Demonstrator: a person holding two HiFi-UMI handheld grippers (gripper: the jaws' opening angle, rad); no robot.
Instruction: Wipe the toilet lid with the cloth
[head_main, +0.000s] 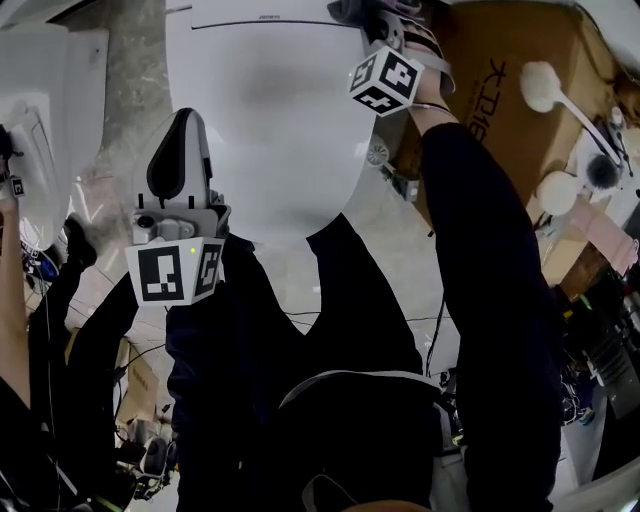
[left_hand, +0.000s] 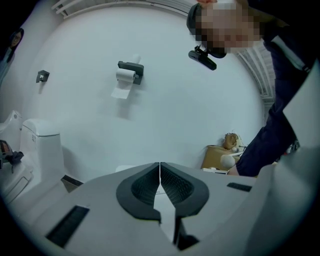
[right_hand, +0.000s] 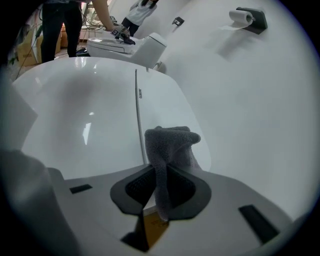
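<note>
Over the far right edge of the white toilet lid (head_main: 270, 130), the right gripper (right_hand: 159, 185) is clamped on a grey cloth (right_hand: 172, 142). The cloth runs up between its jaws and bunches in a fold above them. Whether that fold presses on the lid or hangs just off it cannot be told. Nearer the person, the left gripper (left_hand: 160, 175) hangs over the lid's left edge, jaws closed together with nothing between them. It points away from the lid toward the white wall, where a toilet paper holder (left_hand: 131, 71) is mounted.

From the head view the person's dark sleeve (head_main: 480, 260) and body cover the lid's near end. A cardboard box (head_main: 500, 70) stands just beside the toilet on the right, close behind the right gripper. White round-headed, long-handled tools (head_main: 545, 85) lie over the box. Beyond the lid a second toilet (right_hand: 127, 47) stands against the same wall, with another person (right_hand: 60, 22) beside it. Cables and clutter lie on the floor at both sides.
</note>
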